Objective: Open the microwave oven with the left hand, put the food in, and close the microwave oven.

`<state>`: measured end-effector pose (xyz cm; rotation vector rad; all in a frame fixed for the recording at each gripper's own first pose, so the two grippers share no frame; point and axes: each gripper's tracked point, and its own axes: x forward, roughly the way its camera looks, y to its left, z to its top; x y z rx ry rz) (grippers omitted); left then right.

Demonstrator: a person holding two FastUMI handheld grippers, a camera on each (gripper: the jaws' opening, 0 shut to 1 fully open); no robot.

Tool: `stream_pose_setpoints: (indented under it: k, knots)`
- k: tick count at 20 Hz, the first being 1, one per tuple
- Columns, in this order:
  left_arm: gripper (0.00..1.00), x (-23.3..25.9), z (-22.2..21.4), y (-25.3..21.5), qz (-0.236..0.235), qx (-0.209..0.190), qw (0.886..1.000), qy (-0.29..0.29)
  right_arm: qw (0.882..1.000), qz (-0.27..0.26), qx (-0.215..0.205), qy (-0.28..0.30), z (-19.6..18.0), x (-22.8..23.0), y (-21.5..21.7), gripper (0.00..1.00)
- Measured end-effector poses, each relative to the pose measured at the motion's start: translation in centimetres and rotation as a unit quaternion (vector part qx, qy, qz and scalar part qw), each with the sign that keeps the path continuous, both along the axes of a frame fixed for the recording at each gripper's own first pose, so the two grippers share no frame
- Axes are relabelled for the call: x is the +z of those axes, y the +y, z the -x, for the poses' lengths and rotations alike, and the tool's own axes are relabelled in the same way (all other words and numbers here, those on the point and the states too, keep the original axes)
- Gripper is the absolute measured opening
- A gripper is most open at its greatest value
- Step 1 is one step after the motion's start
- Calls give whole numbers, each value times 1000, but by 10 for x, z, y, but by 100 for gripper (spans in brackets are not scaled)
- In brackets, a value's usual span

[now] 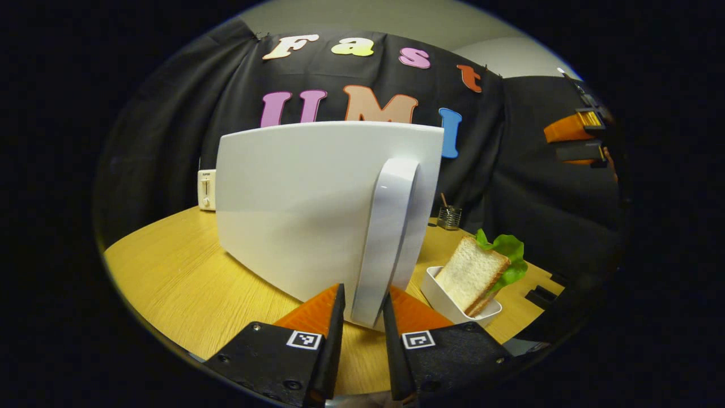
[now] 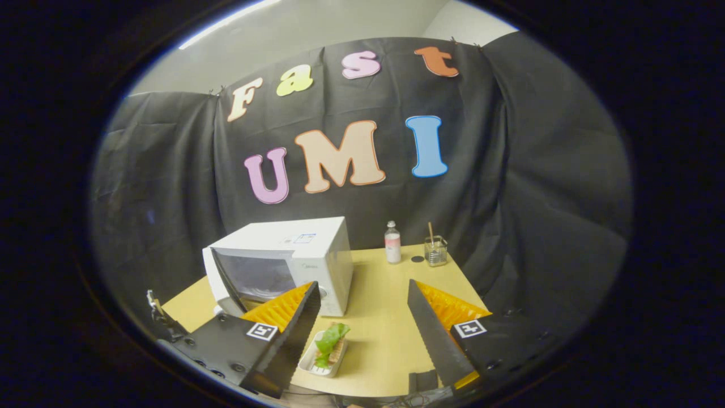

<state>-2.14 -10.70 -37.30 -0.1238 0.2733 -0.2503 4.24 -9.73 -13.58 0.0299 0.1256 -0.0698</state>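
The white microwave stands on the wooden table with its door swung partly open. My left gripper is shut on the lower end of the door's upright handle, one finger on each side. To the right of the door, a white dish holds a sandwich with lettuce. From above, the dish and sandwich lie in front of the microwave. My right gripper hangs high over the table, open and holding nothing; it also appears far off as the right gripper.
A small bottle and a glass with a stick stand at the table's back edge. A white appliance sits behind the door on the left. The bare tabletop stretches right of the dish.
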Motion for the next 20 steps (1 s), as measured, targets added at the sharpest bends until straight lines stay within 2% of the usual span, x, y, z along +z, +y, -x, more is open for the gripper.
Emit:
stream_pose_setpoints:
  k: [1, 2, 3, 4, 5, 6, 10, 13, 14, 20]
  knots:
    - [40, 0, 4, 7, 8, 7, 1000, 4, 1000, 0, 3, 2, -1, -4, 3, 96]
    - [46, 3, 7, 16, 10, 15, 1000, 3, 1000, -1, 6, 4, -3, -7, 6, 92]
    - [52, 7, 12, 26, 6, 25, 1000, -1, 1000, -2, 10, 6, -5, -11, 7, 96]
    - [66, 9, 15, 35, -3, 33, 999, -4, 1000, -2, 13, 7, -7, -14, 10, 92]
    - [73, 11, 17, 42, -9, 38, 999, -8, 1000, -2, 16, 8, -9, -18, 12, 96]
    - [82, 14, 21, 48, -18, 42, 999, -9, 1000, -4, 18, 10, -11, -22, 14, 96]
    - [88, 27, 35, 79, -53, 68, 996, -32, 999, -10, 28, 27, -25, -45, 22, 96]
    - [96, 35, 44, 102, -56, 92, 993, -38, 998, -21, 29, 42, -33, -61, 27, 96]
    - [99, 37, 48, 110, -55, 99, 993, -36, 998, -26, 32, 47, -37, -68, 28, 92]
    - [99, 61, 76, 167, -48, 162, 985, -43, 995, -28, 36, 91, -48, -96, 34, 92]
